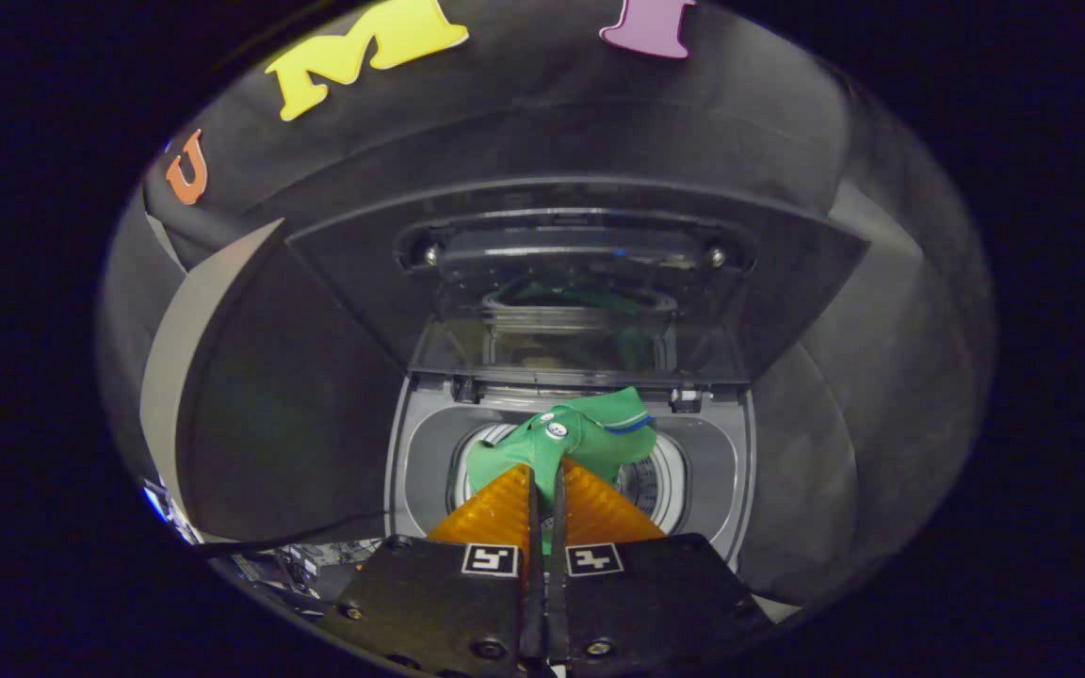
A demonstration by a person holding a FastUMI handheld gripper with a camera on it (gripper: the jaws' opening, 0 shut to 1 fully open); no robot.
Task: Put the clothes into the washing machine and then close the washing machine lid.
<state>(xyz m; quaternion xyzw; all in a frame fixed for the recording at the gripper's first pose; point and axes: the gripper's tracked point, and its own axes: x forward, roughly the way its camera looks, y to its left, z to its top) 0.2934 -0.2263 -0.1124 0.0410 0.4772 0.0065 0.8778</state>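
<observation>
1. Now, one hand-held gripper shows, its two fingers drawn almost together with only a thin slit between them.
2. One green garment is pinched between the fingertips; both fingers press on the cloth, which bunches up just ahead of them.
3. On the garment, at least two small white buttons and one blue-and-white trimmed edge can be counted.
4. One washer stands ahead, its top grey, with one round drum opening.
5. The garment hangs over that drum opening, above the perforated metal drum, part of which is seen to the right of the cloth.
6. One lid stands raised behind the opening, its clear window showing a green reflection.
7. One dark cable runs along the left of the washer.
</observation>
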